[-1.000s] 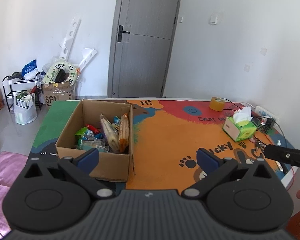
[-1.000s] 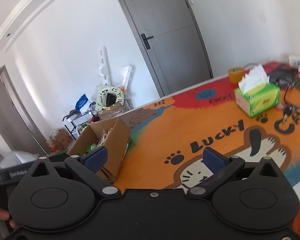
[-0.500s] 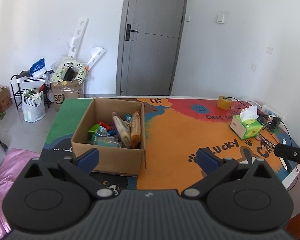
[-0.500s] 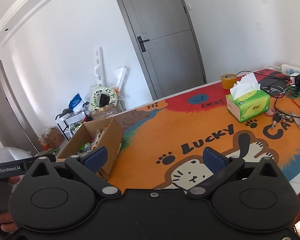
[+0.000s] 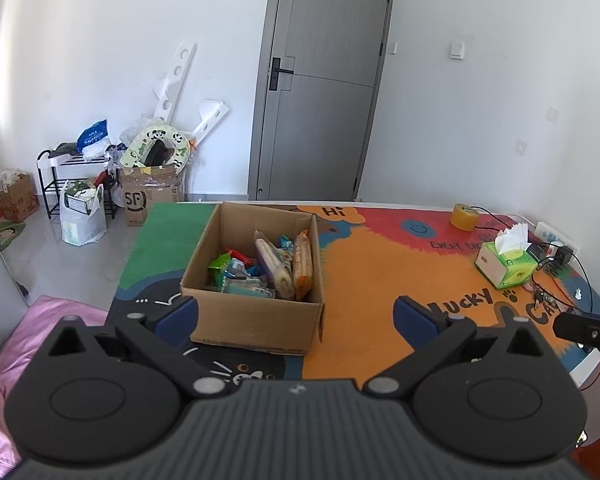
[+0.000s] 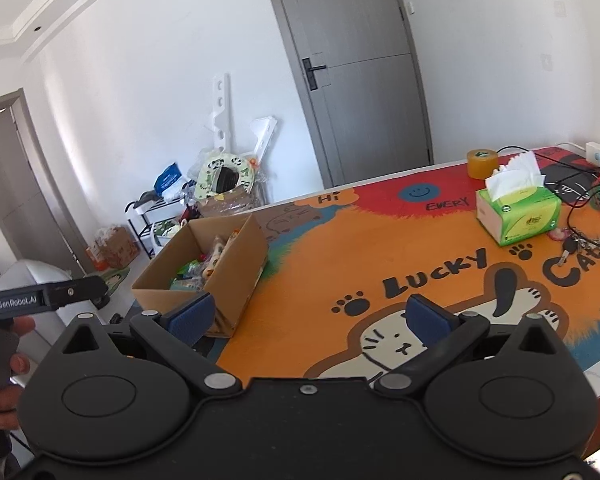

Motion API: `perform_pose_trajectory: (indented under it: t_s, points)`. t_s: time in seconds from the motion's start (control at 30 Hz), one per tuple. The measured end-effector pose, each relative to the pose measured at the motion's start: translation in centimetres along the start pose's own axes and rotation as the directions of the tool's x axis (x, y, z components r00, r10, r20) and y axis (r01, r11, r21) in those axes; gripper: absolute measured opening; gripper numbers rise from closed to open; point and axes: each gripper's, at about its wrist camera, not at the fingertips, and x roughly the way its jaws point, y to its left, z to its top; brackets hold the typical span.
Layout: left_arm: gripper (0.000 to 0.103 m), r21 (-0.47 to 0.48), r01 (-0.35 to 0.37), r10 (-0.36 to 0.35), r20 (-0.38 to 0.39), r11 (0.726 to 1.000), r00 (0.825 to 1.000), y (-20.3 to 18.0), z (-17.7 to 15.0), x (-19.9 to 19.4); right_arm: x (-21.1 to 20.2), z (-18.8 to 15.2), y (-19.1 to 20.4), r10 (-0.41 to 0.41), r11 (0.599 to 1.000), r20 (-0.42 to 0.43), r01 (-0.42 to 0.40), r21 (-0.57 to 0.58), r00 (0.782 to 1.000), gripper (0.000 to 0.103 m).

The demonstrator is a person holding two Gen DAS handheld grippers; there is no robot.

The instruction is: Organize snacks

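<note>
While both stand wide and empty, snack box (image 5: 256,280) ahead of left tool (image 5: 296,316), left of right tool (image 6: 308,314)

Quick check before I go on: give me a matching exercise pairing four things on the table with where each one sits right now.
Things:
1. open brown cardboard box
2. green tissue box
3. yellow tape roll
4. bunch of keys

Places:
A. far edge of the table, on the red part of the mat
B. on the table's left side, holding the snack packets
C. right beside the green box, on its near side
D. right side of the table, white tissue sticking up from it

Pairs: 1-B, 2-D, 3-A, 4-C
</note>
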Motion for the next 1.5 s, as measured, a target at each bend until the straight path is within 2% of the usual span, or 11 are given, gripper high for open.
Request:
perform_pose_trajectory:
  t_s: [1.17,1.5]
  points:
    - [0.103,0.059,0.04,-0.039,-0.021,0.997,0.999,-0.9,-0.9,0.1,0.3,-0.4,1.0,0.003,1.0,0.009,-0.003,-0.029,1.0,0.103]
    - [0.103,0.048,0.046,-0.046,-0.008,0.998,0.999,-1.3,-0.6,-0.3,-0.1,-0.4,1.0,-0.002,1.0,0.024,0.002,-0.025,1.0,0.103]
